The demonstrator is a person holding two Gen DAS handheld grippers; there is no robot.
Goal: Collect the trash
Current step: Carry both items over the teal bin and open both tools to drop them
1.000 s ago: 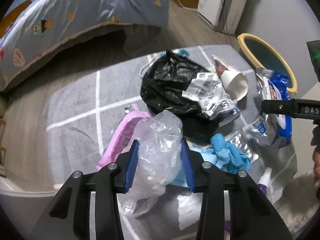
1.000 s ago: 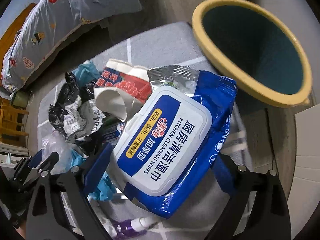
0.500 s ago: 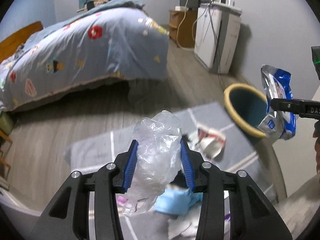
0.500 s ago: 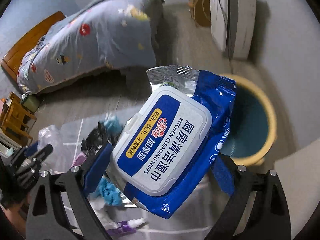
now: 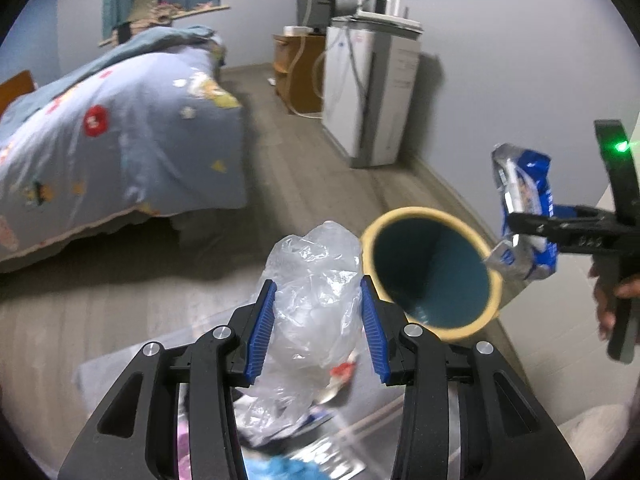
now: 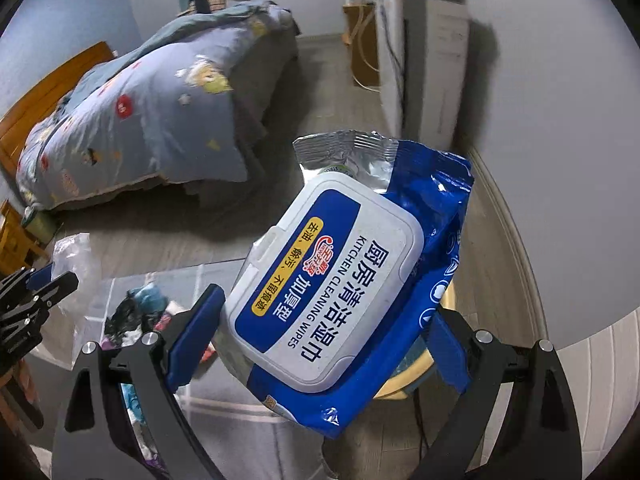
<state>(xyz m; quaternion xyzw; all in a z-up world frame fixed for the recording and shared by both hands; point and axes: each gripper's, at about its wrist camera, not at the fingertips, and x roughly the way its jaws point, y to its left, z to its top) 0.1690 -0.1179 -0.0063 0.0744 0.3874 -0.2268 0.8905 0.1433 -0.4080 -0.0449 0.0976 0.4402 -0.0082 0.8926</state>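
Observation:
My left gripper is shut on a crumpled clear plastic bag, held in the air just left of the yellow-rimmed teal bin. My right gripper is shut on a blue kitchen wipes pack with a white lid, lifted over the bin, whose rim shows under the pack. In the left wrist view the pack hangs at the bin's right rim. The left gripper with the bag also shows in the right wrist view.
More trash lies on the grey rug below: black bag and blue pieces, wrappers. A bed with a blue quilt stands to the left. A white appliance and a wooden cabinet stand by the far wall.
Both grippers have risen from the trash pile on the rug with their loads. The view has tilted up to the room, and the bin is now close in front.

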